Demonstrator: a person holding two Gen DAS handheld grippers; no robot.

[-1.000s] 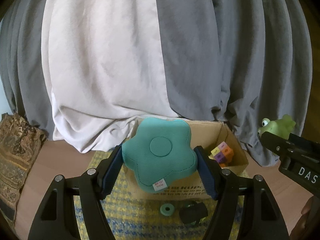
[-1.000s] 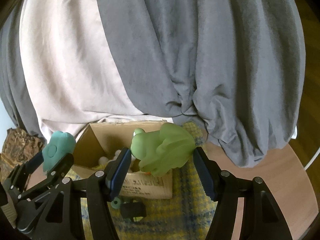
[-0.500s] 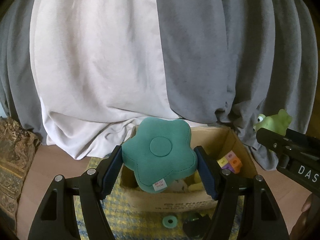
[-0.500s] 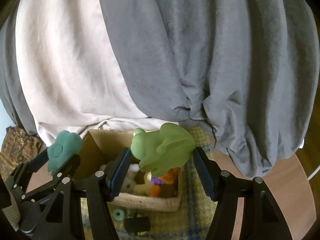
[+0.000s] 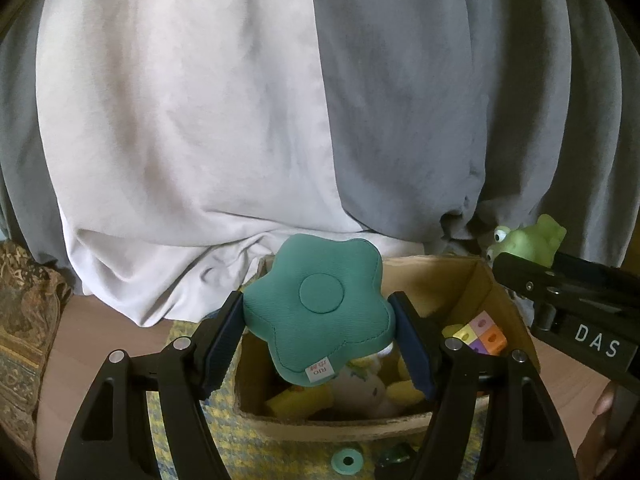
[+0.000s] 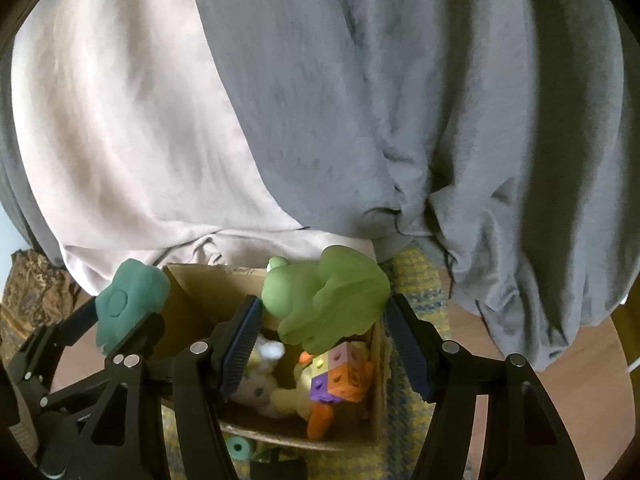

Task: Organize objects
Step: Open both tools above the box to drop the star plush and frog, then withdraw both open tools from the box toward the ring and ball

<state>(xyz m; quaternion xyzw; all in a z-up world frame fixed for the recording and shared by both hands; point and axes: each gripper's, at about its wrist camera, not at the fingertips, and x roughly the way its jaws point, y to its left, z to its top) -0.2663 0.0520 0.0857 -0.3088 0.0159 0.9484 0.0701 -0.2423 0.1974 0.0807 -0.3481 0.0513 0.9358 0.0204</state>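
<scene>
Two grippers tilt downward over the cardboard box [image 5: 492, 292], having advanced: left gripper [image 5: 318, 334] clamps a flower cushion [image 5: 320, 312], right gripper [image 6: 324, 344] a green frog [image 6: 332, 304].

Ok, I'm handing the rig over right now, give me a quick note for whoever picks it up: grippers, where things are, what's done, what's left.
Left gripper: shut on the teal flower cushion, held above the cardboard box.
Right gripper: shut on the green frog toy, also above the box.
Box sits on the yellow checked mat; inside are a coloured block cube, a white plush and yellow and orange toys.
Done: both toys picked up and brought over the box.
Left: release both into it; a teal ring and a dark object lie on the mat in front of the box.
</scene>
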